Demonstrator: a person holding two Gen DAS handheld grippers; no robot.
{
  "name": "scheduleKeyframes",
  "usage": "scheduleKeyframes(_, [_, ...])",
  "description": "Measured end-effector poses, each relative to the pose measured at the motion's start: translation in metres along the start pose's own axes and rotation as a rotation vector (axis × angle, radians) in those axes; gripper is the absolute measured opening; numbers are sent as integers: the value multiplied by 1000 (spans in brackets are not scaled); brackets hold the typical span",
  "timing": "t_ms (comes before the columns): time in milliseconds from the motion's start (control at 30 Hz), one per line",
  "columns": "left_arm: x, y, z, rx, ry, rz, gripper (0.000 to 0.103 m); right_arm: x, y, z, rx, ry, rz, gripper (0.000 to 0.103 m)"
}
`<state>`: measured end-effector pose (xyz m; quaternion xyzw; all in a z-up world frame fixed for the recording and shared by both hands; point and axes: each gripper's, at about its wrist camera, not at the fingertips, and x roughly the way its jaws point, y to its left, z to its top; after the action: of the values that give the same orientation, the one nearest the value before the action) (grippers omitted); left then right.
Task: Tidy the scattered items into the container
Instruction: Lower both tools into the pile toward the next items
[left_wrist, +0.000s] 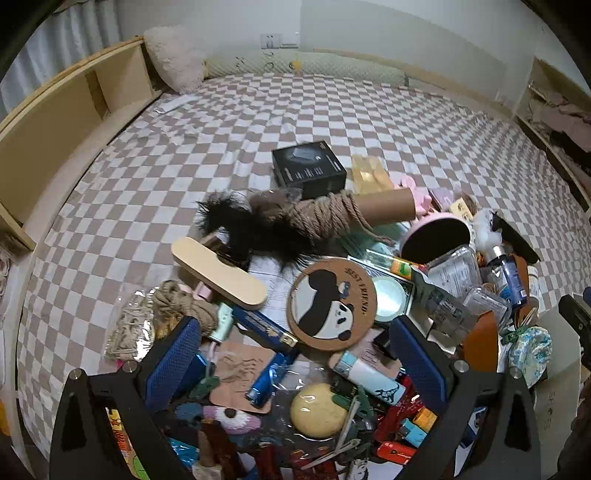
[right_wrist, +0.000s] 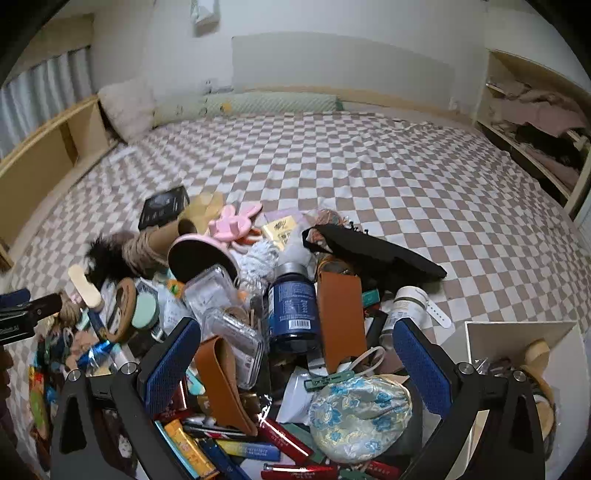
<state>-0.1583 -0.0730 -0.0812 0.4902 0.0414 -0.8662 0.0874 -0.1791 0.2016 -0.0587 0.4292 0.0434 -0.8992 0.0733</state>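
Home bedroom, checkered bed sheet (right_wrist: 369, 177), pillow (left_wrist: 173, 59), wooden bedside shelves (left_wrist: 74, 99)

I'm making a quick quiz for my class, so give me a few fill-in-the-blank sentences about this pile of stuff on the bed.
1. The bed sheet under the pile has a ____ pattern.
2. The round cork coaster shows a ____ and the words BEST FRIEND.
3. Both the left gripper and the right gripper have their jaws ____, holding nothing.
4. The lying bottle beside the tan leather case is dark ____.

Missing words: checkered; panda; open; blue
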Motion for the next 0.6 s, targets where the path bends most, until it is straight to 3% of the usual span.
scheduleKeyframes(267, [15, -24, 2, 37, 46, -11, 103, 18, 1, -1, 22, 114, 47, 103])
scheduleKeyframes(367, [22, -29, 2, 40, 67, -7, 103, 26, 5, -7, -13, 153, 48, 95])
scheduleKeyframes(467, [30, -33, 3, 35, 86, -5, 103, 33, 9, -14, -39, 204, 69, 94])
scheduleKeyframes(600, [38, -35, 6, 8, 115, -20, 102, 43, 16, -26, -95, 276, 109, 74])
